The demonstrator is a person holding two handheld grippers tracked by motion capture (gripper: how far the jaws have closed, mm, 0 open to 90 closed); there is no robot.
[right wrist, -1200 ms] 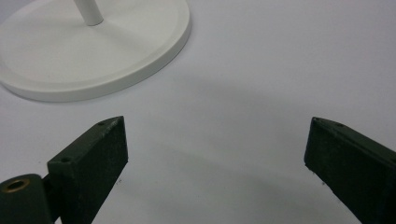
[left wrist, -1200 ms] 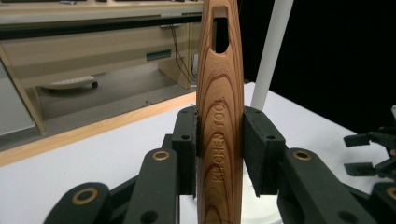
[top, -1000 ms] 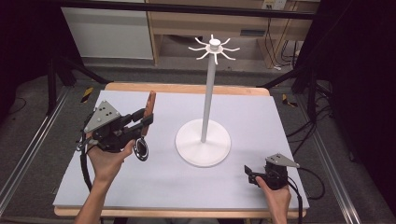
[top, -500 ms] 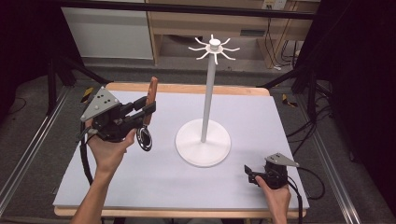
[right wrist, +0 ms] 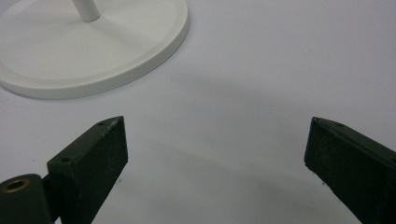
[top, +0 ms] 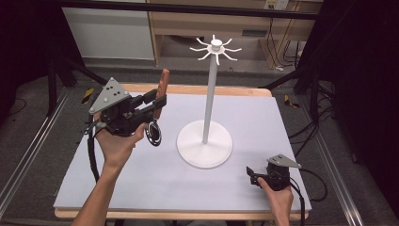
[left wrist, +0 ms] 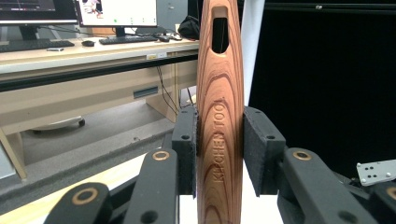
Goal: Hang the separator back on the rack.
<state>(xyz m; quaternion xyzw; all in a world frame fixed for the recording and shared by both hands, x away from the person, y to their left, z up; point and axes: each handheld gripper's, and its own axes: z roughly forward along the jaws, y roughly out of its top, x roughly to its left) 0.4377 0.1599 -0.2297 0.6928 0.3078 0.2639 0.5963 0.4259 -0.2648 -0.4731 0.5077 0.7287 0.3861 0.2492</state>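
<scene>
Left tongs: held above the left half of the desk in the high view, raised clear of the surface, and clamped on the wooden handle of a kitchen tool. The handle stands nearly upright, tilted slightly, with its upper end above the tongs. A round dark-rimmed head hangs below the tongs, just over the desk; what kind of tool it is cannot be told from here.

Left gripper view: both black pads press against the sides of the handle. The grain is reddish brown, the words "KITCHEN TOOL" run along its length, and a hanging slot is cut near the top, at upper centre of the frame.

White stand: round base at the centre of the desk, thin pole rising to a ring of short hooks in the upper centre of the frame. The handle is left of the pole, apart from it and well below the hooks.

Right tongs: low at the lower right of the desk, near the front edge. In the right gripper view they stand wide apart with bare desk surface between them. The edge of the stand base is at upper left of that frame.
</scene>
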